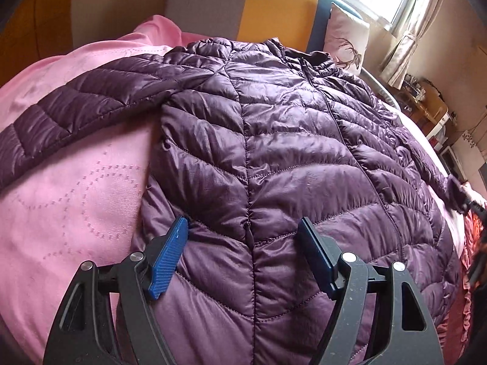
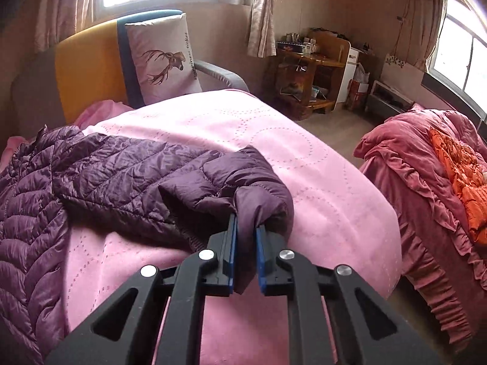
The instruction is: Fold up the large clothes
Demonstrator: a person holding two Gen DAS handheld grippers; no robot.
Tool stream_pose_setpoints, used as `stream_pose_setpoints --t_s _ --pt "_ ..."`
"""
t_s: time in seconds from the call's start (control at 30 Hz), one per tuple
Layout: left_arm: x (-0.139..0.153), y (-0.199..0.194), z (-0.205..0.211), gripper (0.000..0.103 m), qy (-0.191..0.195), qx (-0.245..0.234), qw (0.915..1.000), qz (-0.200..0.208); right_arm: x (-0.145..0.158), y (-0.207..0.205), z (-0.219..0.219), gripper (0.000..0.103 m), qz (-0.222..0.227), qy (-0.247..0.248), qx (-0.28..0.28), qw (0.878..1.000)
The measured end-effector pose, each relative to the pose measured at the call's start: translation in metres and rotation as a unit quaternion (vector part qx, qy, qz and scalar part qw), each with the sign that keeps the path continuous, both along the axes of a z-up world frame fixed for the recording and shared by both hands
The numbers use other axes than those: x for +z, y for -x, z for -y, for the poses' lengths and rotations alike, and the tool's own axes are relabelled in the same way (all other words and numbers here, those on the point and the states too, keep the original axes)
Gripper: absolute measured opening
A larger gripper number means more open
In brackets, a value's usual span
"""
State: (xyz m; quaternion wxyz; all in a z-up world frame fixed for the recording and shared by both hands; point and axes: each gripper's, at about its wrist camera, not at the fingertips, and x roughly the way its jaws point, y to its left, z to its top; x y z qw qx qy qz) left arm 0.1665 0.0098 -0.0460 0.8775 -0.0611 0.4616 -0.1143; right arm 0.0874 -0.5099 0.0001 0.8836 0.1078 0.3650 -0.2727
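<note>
A purple quilted down jacket (image 1: 274, 140) lies spread front up on the pink bedspread (image 1: 76, 188), zipper closed, collar toward the headboard. My left gripper (image 1: 243, 228) is open and hovers just above the jacket's lower body, holding nothing. One sleeve (image 1: 76, 103) stretches out to the left. In the right wrist view my right gripper (image 2: 246, 225) is shut on the cuff of the other sleeve (image 2: 252, 188), lifted slightly above the bedspread (image 2: 304, 167). The jacket body (image 2: 27, 213) lies at the left of that view.
A deer-print pillow (image 2: 164, 60) leans on the yellow and grey headboard (image 2: 88, 70). A red ruffled quilt (image 2: 426, 197) with an orange garment (image 2: 462, 176) sits to the right of the bed. A wooden desk (image 2: 310, 73) stands by the far wall.
</note>
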Motion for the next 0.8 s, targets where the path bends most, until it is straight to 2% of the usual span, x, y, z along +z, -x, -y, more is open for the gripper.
stream_pose_setpoints --t_s 0.1,0.2,0.27,0.33,0.4,0.43,0.47,0.53,0.57,0.63,0.7,0.8 --pt "-0.003 0.001 0.002 0.076 -0.009 -0.005 0.9999 0.001 0.018 0.019 0.042 0.007 0.044 -0.048 -0.056 0.996" --pt "-0.005 0.001 0.002 0.077 -0.011 -0.008 0.9999 0.0 0.01 0.035 0.093 0.005 0.059 -0.115 -0.124 0.984" --pt "-0.006 0.0 0.001 0.077 -0.011 -0.01 0.9999 -0.002 -0.013 0.038 0.121 0.005 0.048 -0.166 -0.165 0.971" --pt "-0.007 -0.001 0.0 0.078 -0.008 -0.016 0.9998 -0.004 -0.047 0.043 0.143 0.005 0.029 -0.232 -0.207 0.95" --pt "-0.007 0.0 -0.001 0.078 -0.011 -0.019 0.9998 -0.004 -0.059 0.058 0.15 0.005 0.065 -0.28 -0.226 0.931" --pt "-0.007 -0.001 -0.002 0.078 -0.011 -0.02 0.9997 -0.004 -0.057 0.062 0.15 0.005 0.076 -0.281 -0.224 0.93" --pt "-0.006 -0.001 -0.004 0.078 -0.007 -0.018 0.9998 -0.005 -0.053 0.064 0.148 0.011 0.079 -0.273 -0.221 0.933" --pt "-0.003 -0.003 -0.007 0.078 0.001 -0.016 0.9998 -0.011 -0.044 0.073 0.147 0.041 0.07 -0.244 -0.234 0.939" --pt "0.001 -0.004 -0.009 0.078 0.008 -0.016 0.9998 -0.013 -0.036 0.08 0.148 0.063 0.075 -0.228 -0.25 0.938" --pt "0.016 -0.005 -0.017 0.078 0.024 -0.016 0.9996 0.001 -0.017 0.094 0.144 0.064 0.096 -0.194 -0.258 0.941" --pt "0.03 -0.007 -0.026 0.078 0.016 -0.001 0.9994 0.031 0.0 0.093 0.133 0.068 0.1 -0.165 -0.25 0.949" --pt "0.036 -0.017 -0.045 0.078 0.002 0.03 0.9985 0.045 0.02 0.066 0.095 0.074 0.106 -0.154 -0.177 0.966"
